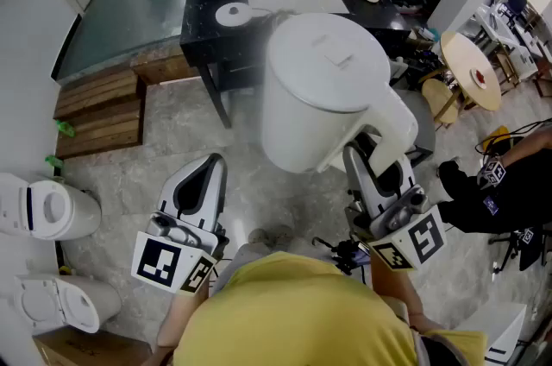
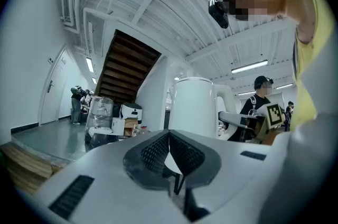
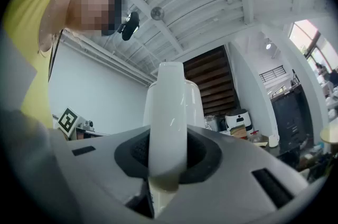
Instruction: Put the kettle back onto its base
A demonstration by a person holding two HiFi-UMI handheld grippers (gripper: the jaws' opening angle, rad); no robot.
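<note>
The right gripper (image 1: pixel 373 164) is clamping its jaws on the handle of the white plastic electric kettle (image 1: pixel 323 92), holding it upright in the air in front of the black table (image 1: pixel 200 41) while pointing slightly upward. The round white base (image 1: pixel 231 14) is sitting on that table, apart from the kettle. The left gripper (image 1: pixel 207 174) is hovering level, left of the kettle, with its jaws together and empty.
</note>
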